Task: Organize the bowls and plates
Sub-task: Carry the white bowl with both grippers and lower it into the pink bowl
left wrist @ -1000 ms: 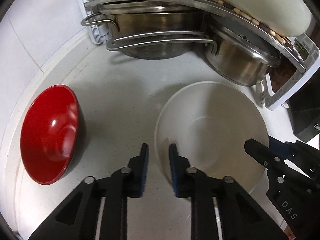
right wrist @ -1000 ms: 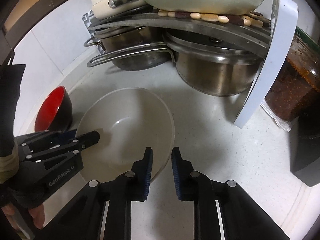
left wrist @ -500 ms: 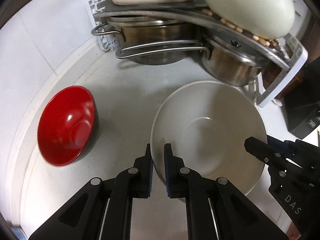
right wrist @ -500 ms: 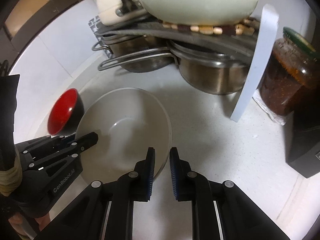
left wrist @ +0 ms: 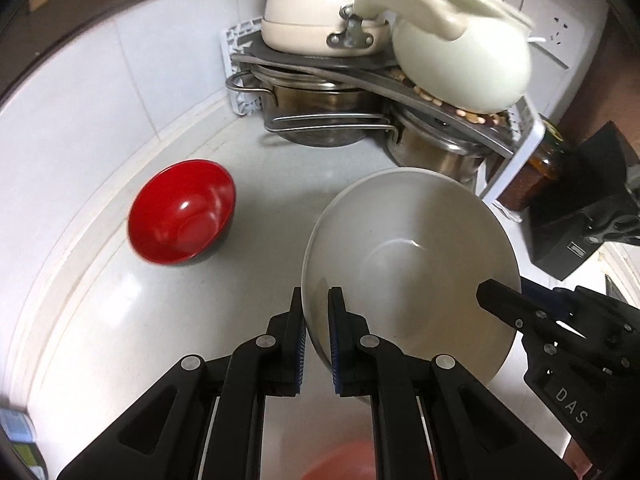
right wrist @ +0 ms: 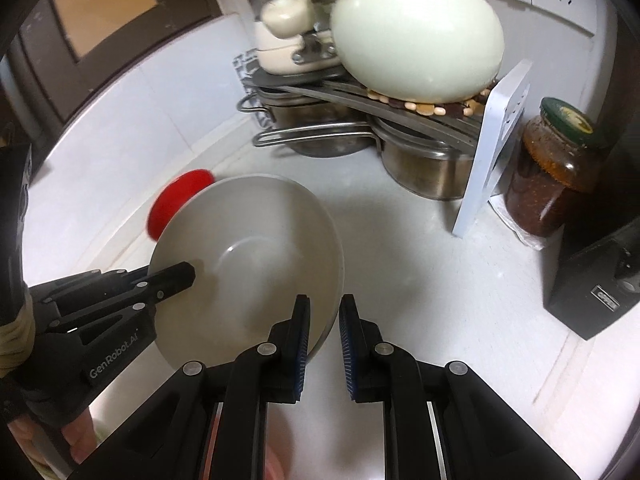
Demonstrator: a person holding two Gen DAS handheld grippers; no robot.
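left wrist view first: the white bowl (left wrist: 412, 264) is a wide, shallow, glossy dish with a plain rim and a small round well at its centre, tilted so its inside faces the cameras. it sits above the pale countertop (left wrist: 120, 320), lifted clear of it as far as i can tell, in front of the steel pots (left wrist: 320, 120) under the corner rack (left wrist: 360, 76). the left gripper (left wrist: 317, 320) is clenched on the bowl's near left rim, one blue-padded finger outside the wall and one inside. the right gripper (left wrist: 496, 292) reaches in from the right edge, its black tip over the opposite rim. from the right wrist view the right gripper (right wrist: 324, 328) has its fingers pinched on the bowl's (right wrist: 248, 264) right rim, the rim running between the pads, while the left gripper (right wrist: 176, 276) comes in low from the left, gripped in a gloved hand (right wrist: 24, 360). a red bowl (left wrist: 182, 212) stands upright on the counter to the left, apart from the white one. a cream pot (right wrist: 416, 36) rests atop the rack, and a jar (right wrist: 556, 172) stands to its right.
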